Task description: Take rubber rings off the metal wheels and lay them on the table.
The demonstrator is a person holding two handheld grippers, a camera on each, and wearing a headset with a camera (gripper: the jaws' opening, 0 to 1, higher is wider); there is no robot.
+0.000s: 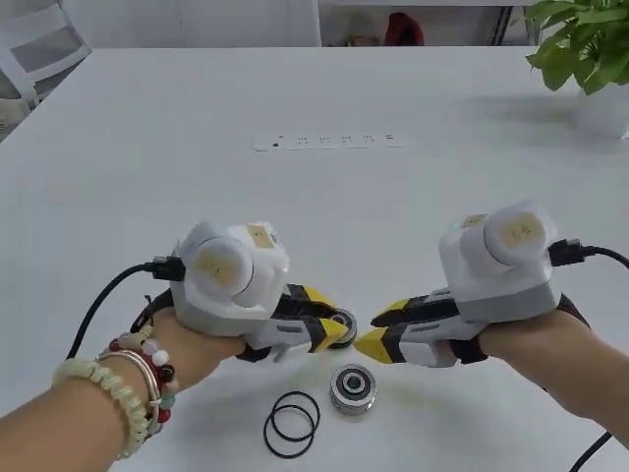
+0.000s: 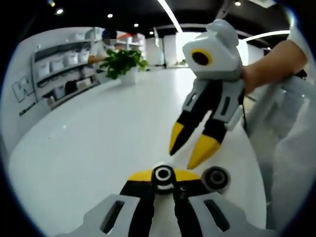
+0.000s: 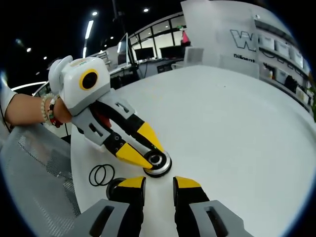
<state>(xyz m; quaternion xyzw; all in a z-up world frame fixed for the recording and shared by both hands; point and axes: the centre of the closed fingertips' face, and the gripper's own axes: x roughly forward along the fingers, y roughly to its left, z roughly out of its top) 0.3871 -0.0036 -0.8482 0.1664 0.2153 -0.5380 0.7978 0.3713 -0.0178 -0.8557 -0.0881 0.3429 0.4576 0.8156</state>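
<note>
While the left gripper (image 1: 337, 330) clamps the stiff metal wheel (image 1: 344, 324) just beyond two limp rubber rings (image 1: 292, 423) on the desk (image 1: 295, 197), the right gripper (image 1: 368, 332), jaws apart beside that wheel, should likely pinch stretchy rubber at its rim.

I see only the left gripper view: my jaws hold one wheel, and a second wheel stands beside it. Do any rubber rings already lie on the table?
Observer: Yes. The head view shows two black rubber rings lying flat and overlapping on the table, close to the person.
Operator: Where are they in relation to the second wheel?
Observer: In the head view they lie just left of that wheel, with a small gap between.
Operator: Is anything else on the table?
Observer: A white socket strip lies flat far across the table.
</note>
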